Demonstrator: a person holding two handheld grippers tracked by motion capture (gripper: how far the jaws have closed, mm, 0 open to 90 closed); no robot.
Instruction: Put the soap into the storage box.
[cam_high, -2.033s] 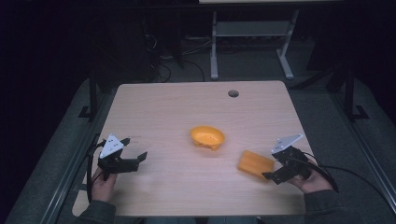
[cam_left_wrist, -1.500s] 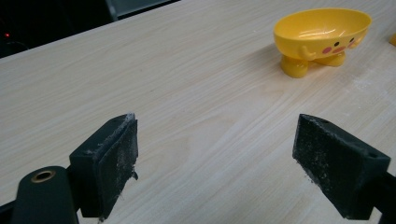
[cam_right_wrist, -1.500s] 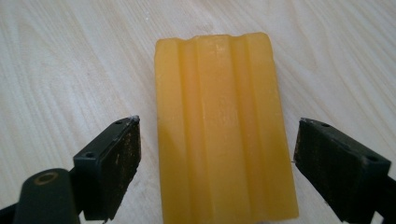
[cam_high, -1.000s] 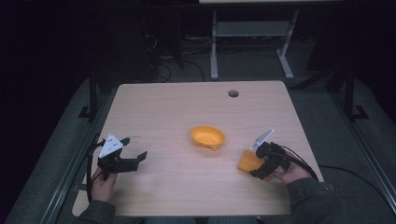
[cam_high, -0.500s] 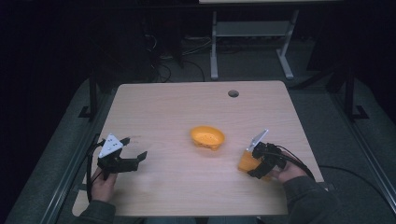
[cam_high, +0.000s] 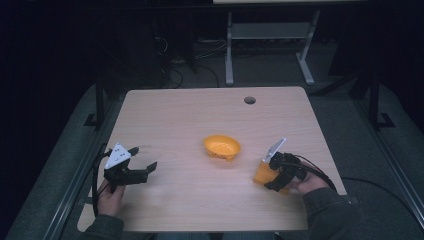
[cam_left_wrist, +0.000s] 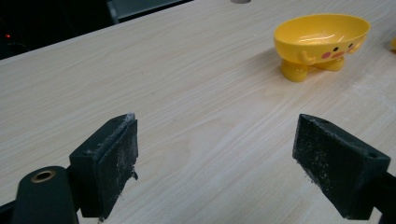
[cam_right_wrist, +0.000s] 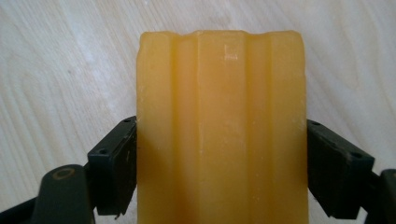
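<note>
- The table (cam_high: 200, 115) is wide and made of pale wood.
- The yellow bowl (cam_high: 222, 147) sits in the middle, on little feet.
- The soap (cam_right_wrist: 222, 126) lies flat near the right edge, right of the bowl.
- The right gripper (cam_high: 274, 172) has slid onto the soap since a moment ago. Its jaws now press both sides, so a lift looks ready.
- The left gripper (cam_high: 145, 161) has stayed put, wide open, holding nothing.

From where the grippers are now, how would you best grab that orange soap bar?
Across its two long flat sides, coming from its near short end. In the right gripper view the soap bar lies lengthwise between the right gripper's jaws, one at each side, about mid-length. Those sides look straight and parallel, so the pads should seat flush.
</note>
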